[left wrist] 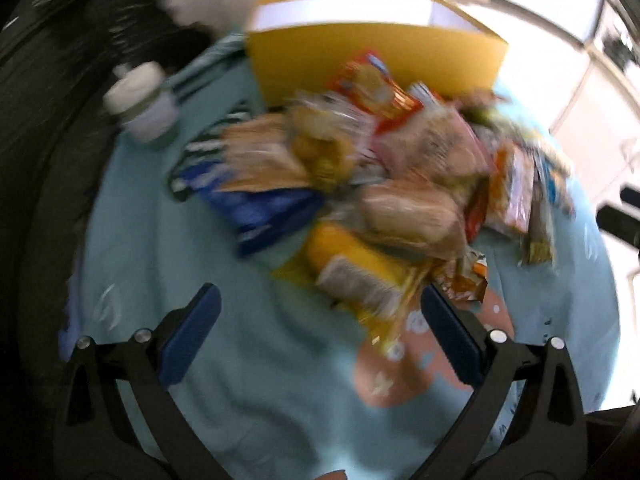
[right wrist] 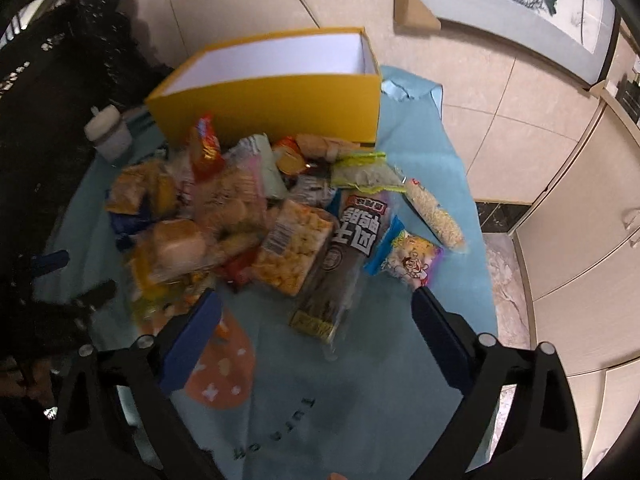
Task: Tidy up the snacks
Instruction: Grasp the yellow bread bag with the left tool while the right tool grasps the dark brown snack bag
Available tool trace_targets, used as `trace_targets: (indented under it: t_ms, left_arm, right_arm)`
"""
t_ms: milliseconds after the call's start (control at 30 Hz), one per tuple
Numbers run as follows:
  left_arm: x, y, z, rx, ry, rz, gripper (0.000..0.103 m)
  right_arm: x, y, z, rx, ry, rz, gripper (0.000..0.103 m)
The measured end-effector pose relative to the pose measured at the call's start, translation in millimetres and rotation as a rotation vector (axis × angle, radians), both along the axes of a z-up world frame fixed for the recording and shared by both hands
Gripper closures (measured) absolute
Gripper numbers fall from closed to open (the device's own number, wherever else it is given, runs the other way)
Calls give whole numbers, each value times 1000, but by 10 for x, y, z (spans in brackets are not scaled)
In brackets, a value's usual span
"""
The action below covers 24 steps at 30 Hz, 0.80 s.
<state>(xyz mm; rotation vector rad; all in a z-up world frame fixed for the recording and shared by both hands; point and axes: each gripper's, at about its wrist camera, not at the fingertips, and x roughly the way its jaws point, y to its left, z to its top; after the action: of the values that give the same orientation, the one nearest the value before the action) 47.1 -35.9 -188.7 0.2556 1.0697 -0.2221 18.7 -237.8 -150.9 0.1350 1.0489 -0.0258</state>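
A heap of snack packets [left wrist: 380, 168] [right wrist: 240, 208] lies on a light blue cloth [left wrist: 240, 380] [right wrist: 360, 400], in front of an open, empty yellow box [left wrist: 360, 52] [right wrist: 272, 108]. The left wrist view is blurred. My left gripper [left wrist: 320, 296] hangs open just above the near side of the heap, with a yellow packet [left wrist: 360, 264] between and beyond its fingertips. My right gripper [right wrist: 316, 294] is open over a long dark packet [right wrist: 344, 256], its pads clear of it. Beside that lie a square popcorn-like packet [right wrist: 292, 248] and a blue-edged sweet packet [right wrist: 408, 258].
A white lidded jar [left wrist: 140, 100] [right wrist: 108, 132] stands left of the box. Dark furniture [right wrist: 40, 80] fills the left side. The cloth ends at the table's right edge over a tiled floor [right wrist: 500, 100], where a framed picture [right wrist: 520, 8] leans on the wall.
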Motion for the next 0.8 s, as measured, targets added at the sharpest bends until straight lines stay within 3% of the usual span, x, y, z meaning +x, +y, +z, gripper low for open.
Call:
trace_targets:
  t_ms: [167,333,367,400,433,567,700,800]
  left_arm:
    - [129,-257,-411,66,4,-28,2]
    - [212,-221,-673,67,6,24,2]
    - [217,-151,-675,27,3,39,2]
    - [257,-56,-678,-9,4,76,6]
    - [282,26,-668,-45,1,105,17]
    - [318,178,-614,-49,-22,120,52]
    - [292,280,-613,-28,-27,113,55]
    - [274,330,-634,-35,-37,96,55]
  right_arm:
    - [81,-136,-66,-6,-2,-3,12]
    - [93,-463,-196,27,21,-76,12]
    - [101,-484,-232,28,27,-80,12]
    - [122,-473,-275,34,39,-73,12]
    - [146,-435,-306,42,45,-58,12]
    - [318,-212,-477,12,92,5,24]
    - [460,-60,-738,40,167,25,31]
    - [508,7,-775,24,118,18,30]
